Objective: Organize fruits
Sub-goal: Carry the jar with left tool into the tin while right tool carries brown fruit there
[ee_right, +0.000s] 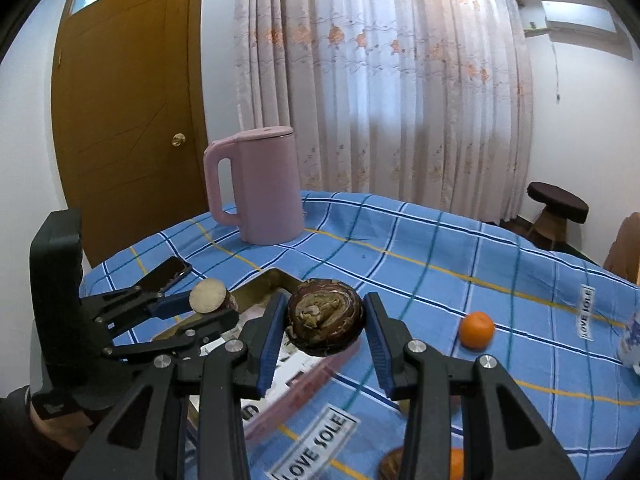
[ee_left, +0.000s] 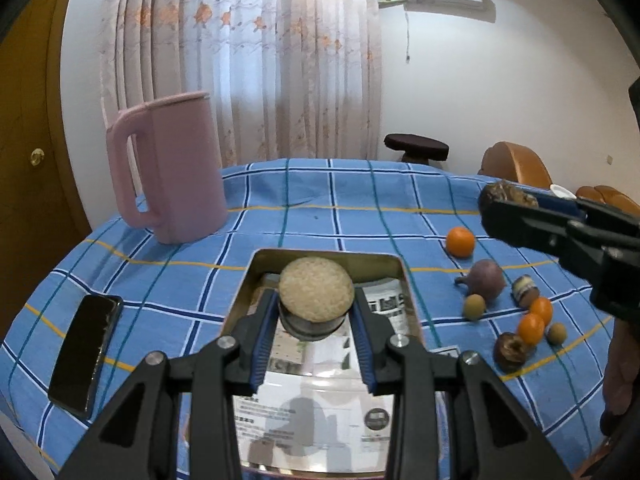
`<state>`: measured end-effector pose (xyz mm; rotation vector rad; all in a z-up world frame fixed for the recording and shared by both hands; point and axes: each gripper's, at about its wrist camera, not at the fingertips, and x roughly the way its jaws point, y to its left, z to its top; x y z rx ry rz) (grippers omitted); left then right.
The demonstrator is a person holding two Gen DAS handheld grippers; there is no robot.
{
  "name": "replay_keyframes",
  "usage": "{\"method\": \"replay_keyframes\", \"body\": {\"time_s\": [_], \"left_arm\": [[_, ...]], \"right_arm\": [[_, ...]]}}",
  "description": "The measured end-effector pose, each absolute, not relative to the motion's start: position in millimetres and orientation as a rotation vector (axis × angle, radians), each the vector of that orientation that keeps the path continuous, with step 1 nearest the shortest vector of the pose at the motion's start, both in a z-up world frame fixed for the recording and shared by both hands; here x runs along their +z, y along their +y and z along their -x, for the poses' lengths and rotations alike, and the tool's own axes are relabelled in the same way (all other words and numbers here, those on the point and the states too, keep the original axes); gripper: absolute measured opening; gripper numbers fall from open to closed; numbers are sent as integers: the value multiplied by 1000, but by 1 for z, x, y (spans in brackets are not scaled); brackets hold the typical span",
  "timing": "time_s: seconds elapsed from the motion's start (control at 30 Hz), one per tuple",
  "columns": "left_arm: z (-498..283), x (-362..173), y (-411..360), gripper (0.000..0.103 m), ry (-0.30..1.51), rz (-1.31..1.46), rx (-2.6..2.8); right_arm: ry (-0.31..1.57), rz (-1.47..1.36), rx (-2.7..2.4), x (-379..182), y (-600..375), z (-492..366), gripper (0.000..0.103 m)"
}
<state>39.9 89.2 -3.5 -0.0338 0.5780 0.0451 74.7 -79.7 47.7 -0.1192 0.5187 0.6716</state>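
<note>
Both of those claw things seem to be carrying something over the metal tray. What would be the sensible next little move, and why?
Probably lower the left gripper and release its pale-faced cut piece into the metal tray. It already hangs right above the tray's paper-lined inside, while the right gripper, holding a dark brown fruit, sits nearer the tray's edge. Other fruits still wait on the blue checked cloth.

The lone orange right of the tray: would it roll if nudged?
Probably. The orange looks round and sits free on the flat tablecloth, touching nothing. Its skin looks firm, so a gentle push seems unlikely to damage it.
</note>
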Motion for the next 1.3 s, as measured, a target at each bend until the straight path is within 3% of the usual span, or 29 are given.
{"method": "replay_keyframes", "body": {"time_s": [0.53, 1.3], "left_arm": [[-56, -27, 118, 37, 656, 49, 70], [-65, -44, 121, 38, 710, 13, 87]], "right_arm": [[655, 154, 721, -13, -24, -92, 42], [702, 253, 713, -36, -6, -90, 42]]}}
